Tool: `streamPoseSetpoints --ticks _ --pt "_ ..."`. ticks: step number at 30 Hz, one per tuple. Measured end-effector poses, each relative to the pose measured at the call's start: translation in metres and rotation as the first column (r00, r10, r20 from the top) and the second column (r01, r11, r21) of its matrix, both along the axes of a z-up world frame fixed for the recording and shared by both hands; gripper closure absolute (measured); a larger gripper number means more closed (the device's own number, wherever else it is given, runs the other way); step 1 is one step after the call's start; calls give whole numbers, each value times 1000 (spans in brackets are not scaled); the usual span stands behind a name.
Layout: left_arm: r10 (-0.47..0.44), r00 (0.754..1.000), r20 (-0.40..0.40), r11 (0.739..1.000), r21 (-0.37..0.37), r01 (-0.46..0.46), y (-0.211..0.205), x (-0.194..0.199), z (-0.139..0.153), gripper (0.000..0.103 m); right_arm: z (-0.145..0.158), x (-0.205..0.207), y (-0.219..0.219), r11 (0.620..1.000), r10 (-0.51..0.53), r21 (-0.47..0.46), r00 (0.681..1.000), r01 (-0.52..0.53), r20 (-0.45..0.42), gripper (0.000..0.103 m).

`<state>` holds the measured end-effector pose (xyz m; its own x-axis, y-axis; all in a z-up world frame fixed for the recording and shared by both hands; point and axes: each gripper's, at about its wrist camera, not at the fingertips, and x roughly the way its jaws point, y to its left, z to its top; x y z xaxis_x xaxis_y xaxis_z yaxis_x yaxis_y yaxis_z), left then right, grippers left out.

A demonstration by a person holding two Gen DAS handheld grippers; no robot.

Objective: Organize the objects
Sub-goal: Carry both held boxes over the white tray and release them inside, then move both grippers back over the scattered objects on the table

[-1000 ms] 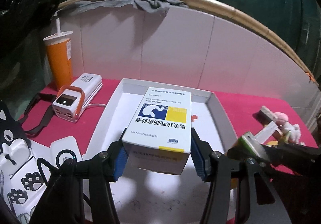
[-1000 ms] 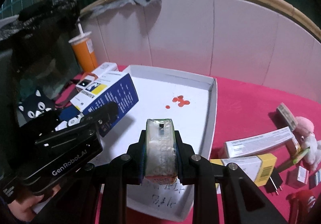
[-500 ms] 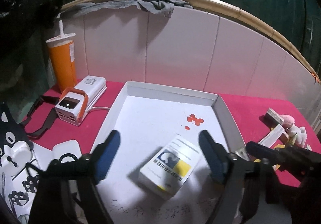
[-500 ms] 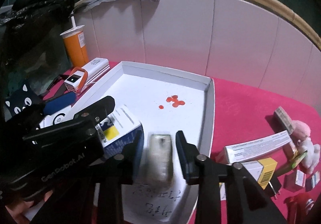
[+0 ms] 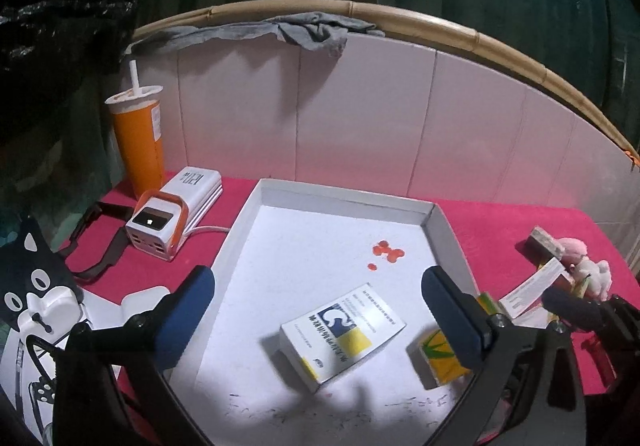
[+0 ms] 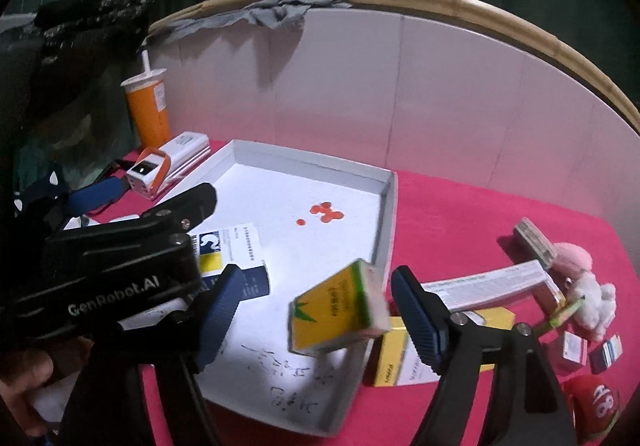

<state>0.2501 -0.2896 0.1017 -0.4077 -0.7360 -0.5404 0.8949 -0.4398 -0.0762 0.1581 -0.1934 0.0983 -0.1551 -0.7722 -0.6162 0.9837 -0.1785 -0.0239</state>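
Note:
A white tray [image 5: 248, 222] lies on the red table. A white, blue and yellow medicine box [image 5: 342, 336] lies flat in it, below my open left gripper [image 5: 320, 310]. It also shows in the right wrist view [image 6: 228, 254]. A small yellow and green box [image 6: 340, 306] sits tilted and blurred at the tray's right side, between the fingers of my open right gripper [image 6: 312, 310], touched by neither. It shows in the left wrist view too [image 5: 440, 358]. The left gripper body [image 6: 120, 266] is at the left in the right wrist view.
An orange cup with a straw [image 5: 138, 138] and a white power bank [image 5: 172, 214] stand left of the tray. Several medicine boxes [image 6: 484, 286], a pink plush toy [image 6: 580, 286] and a red object [image 6: 596, 402] lie right of the tray. A white panel backs the table.
My left gripper opened and let the medicine box fall flat into the tray. My right gripper opened and released the small yellow and green box at the tray's right side. Both grippers pulled back.

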Motion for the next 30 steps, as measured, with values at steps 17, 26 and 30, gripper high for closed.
streamPoseSetpoints --ticks 17,26,30 --pt "-156 987 24 987 -18 157 34 -47 7 0 36 -121 121 927 -329 -158 940 340 91 14" --pt "-523 835 169 850 33 526 69 -115 -6 0 25 -204 202 832 -520 -129 840 539 154 12" --pt "-654 714 251 750 89 655 80 -150 -19 0 10 -224 232 799 -565 -101 799 592 207 12"
